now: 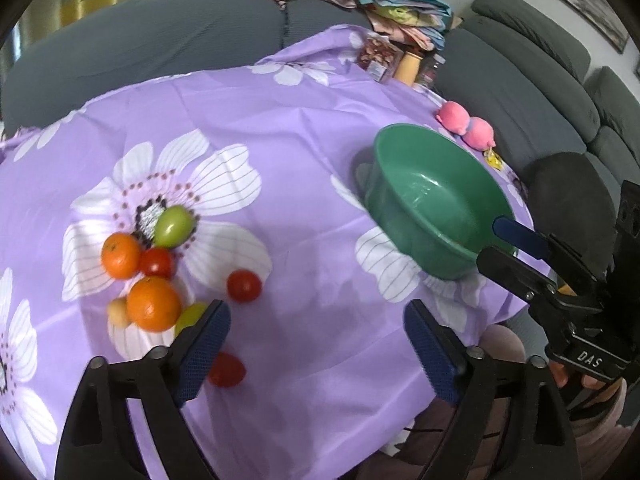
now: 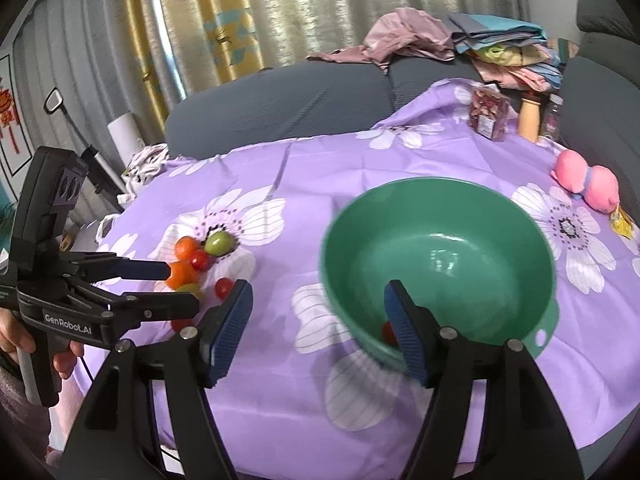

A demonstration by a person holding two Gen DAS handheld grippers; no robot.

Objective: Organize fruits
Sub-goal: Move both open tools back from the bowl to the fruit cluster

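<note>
Step in hand, by judgement: transfer of fruit from the loose pile into the green bowl [image 2: 436, 256] — early stage, most fruit not yet moved. The fruit pile [image 1: 152, 276] lies on the left part of the tabletop [image 1: 304, 208], on a white flower of the purple cloth: two oranges, a green fruit, several red tomatoes, one small pale fruit. The left gripper [image 1: 316, 344] hovers just beside the pile, jaws apart and empty; one red tomato [image 1: 226, 369] sits next to its left pad. The next move calls for lowering the jaws around a single fruit and closing gently, since round fruit may roll.

The bowl stands well apart to the right. One red tomato [image 2: 388, 332] already lies inside it. The right gripper [image 2: 318, 328] hangs over the near rim — jaws apart, nothing held.

Beyond: a pink plush toy [image 2: 586, 186], a jar and a bottle at the far edge. Nothing blocks the path between pile and bowl
</note>
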